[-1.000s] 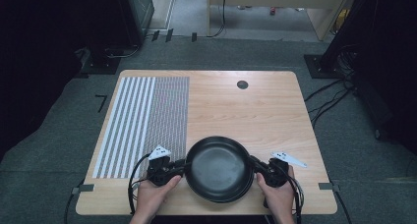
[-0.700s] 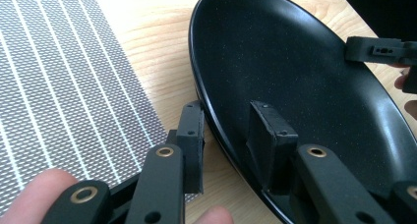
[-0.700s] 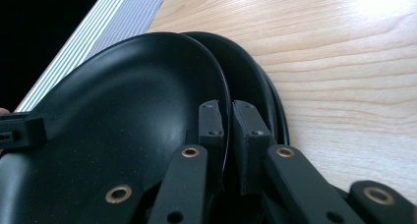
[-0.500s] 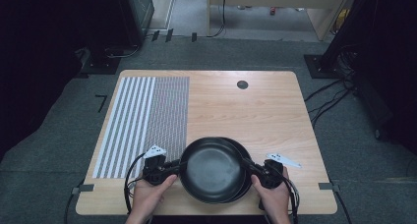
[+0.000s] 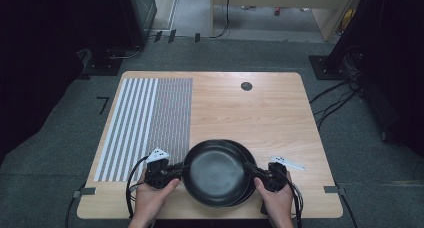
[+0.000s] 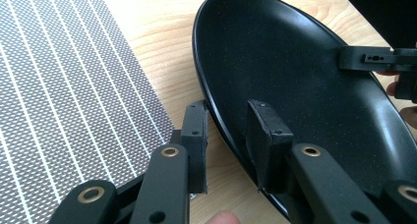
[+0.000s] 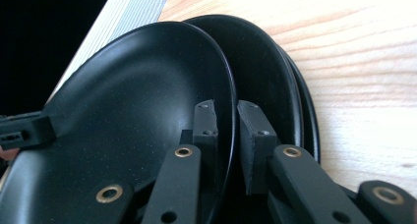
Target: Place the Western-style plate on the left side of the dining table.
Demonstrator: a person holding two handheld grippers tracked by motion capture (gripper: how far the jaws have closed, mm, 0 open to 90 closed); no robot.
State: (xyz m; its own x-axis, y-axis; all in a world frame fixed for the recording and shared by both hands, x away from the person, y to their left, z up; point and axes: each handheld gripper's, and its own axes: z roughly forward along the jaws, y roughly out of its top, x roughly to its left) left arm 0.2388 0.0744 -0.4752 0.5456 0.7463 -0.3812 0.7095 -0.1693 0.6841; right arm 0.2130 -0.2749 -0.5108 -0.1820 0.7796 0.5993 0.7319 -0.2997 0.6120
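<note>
Wooden table (image 5: pixel 280 113), pale grain, with a striped and dotted mat (image 5: pixel 150 118) along its left half — a small black round mark (image 5: pixel 246 86) near the far edge. Grey carpet (image 5: pixel 60 153) all around — cables (image 5: pixel 335 95) trailing at right.

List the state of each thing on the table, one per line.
Top black round plate: gripped at both rims, shifted left off the stack.
Lower black plates: stacked flat on the table.
Left gripper: jaws straddling the top plate's rim.
Right gripper: jaws straddling the opposite rim, just opening.
Striped grey placemat: flat, bare.
</note>
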